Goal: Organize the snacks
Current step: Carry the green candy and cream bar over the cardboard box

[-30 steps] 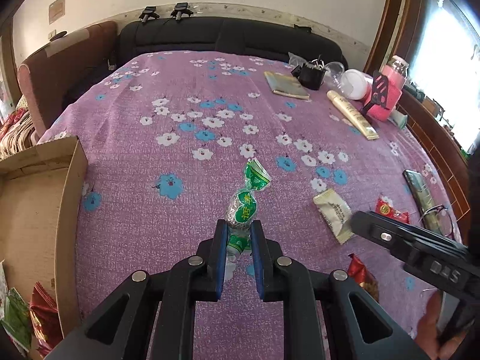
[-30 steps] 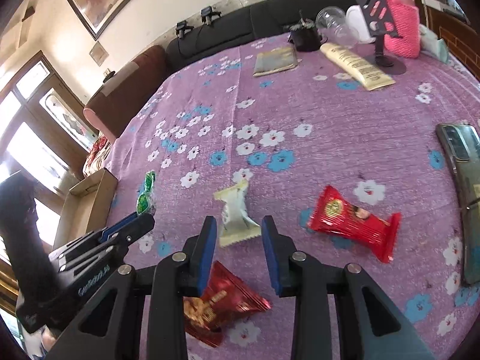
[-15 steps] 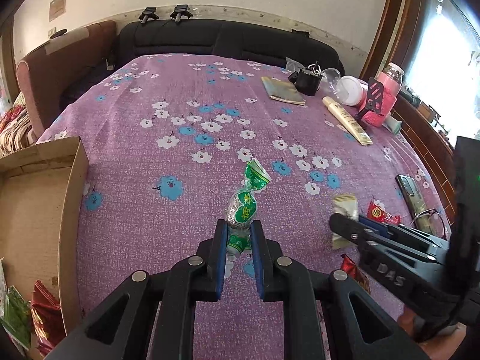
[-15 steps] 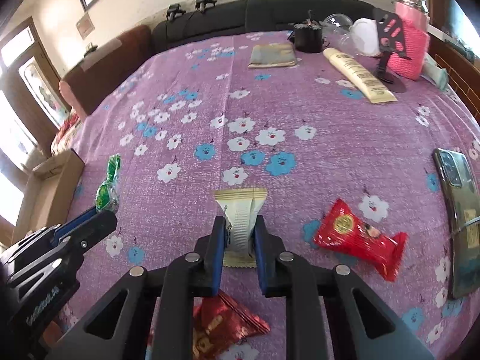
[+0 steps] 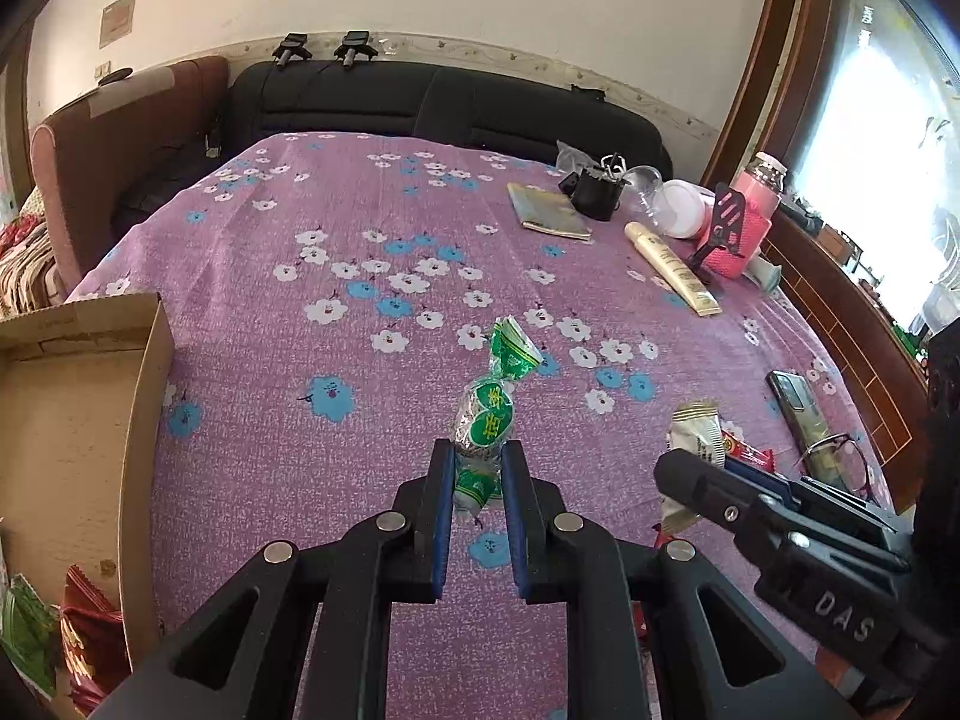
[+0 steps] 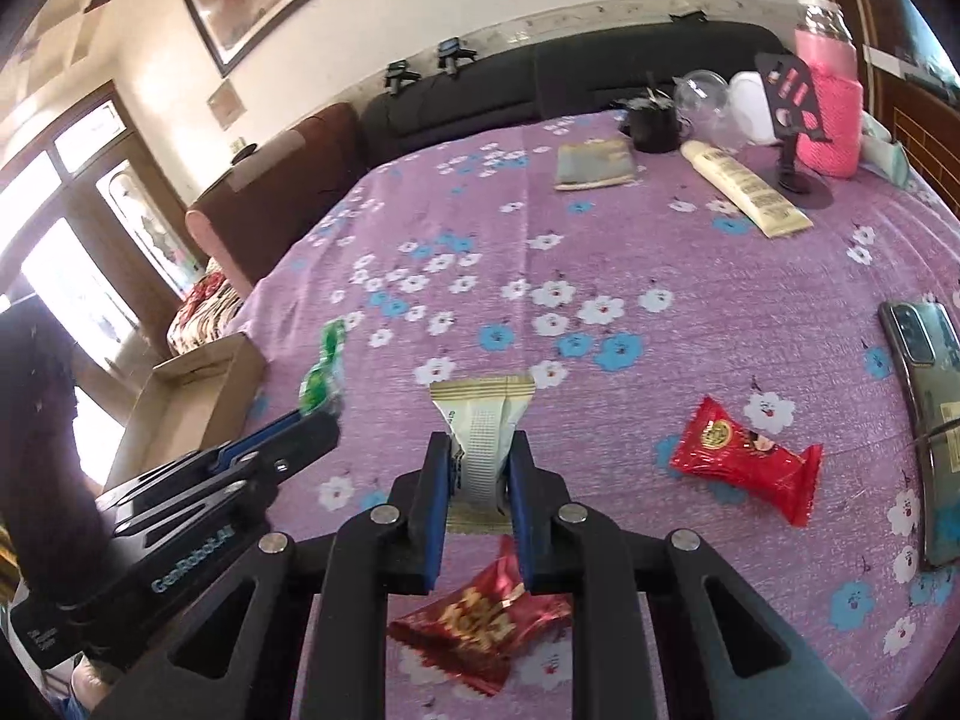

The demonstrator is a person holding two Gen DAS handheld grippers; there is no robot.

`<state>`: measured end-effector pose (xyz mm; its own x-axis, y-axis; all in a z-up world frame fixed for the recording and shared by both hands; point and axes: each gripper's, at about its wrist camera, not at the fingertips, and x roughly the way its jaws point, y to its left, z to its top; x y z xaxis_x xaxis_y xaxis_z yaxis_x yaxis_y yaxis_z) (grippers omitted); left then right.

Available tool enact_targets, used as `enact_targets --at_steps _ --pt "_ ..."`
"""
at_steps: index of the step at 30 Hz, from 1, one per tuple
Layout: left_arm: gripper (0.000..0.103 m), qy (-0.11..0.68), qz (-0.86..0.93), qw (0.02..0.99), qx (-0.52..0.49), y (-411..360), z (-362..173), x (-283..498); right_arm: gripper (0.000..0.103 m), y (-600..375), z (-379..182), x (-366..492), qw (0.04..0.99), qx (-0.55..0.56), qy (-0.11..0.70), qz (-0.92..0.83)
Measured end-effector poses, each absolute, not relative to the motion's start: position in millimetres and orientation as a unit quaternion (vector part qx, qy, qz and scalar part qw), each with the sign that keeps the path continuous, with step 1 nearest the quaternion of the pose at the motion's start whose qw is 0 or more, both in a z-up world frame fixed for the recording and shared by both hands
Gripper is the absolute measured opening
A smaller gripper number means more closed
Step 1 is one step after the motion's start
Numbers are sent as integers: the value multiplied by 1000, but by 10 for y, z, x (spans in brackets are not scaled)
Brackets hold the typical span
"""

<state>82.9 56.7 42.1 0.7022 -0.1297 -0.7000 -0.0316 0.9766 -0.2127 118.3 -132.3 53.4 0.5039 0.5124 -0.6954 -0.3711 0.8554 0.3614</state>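
1. At my far left sits the cardboard box [image 5: 78,420], its wall against the purple flowered cloth [image 5: 360,228] on the bench; red and green packets [image 5: 36,642] lie in its near corner.
2. My left gripper [image 5: 474,474] points down and forward over the cloth, jaws nearly closed and pinching the green candy [image 5: 486,414] by its lower twist. Its round label has green characters I can't read. From the right camera the same gripper [image 6: 327,420] shows "GenRobot.AI" along its side.
3. My right gripper [image 6: 480,468] has its jaws clamped on the cream packet [image 6: 483,420], which stands clear of the cloth; its fine print is too small to read. In the left view this gripper [image 5: 690,474] reads "DAS".
4. Below those jaws a dark red packet [image 6: 480,618] lies on the cloth.
5. To the right lies a bright red packet [image 6: 744,456] with a round gold emblem.
6. A phone [image 6: 930,396] lies at the far right edge.
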Motion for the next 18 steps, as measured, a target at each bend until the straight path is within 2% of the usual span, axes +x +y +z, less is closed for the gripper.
enact_targets --at_steps 18 --pt "16 326 18 944 -35 418 569 669 17 -1296 527 1144 871 70 420 247"
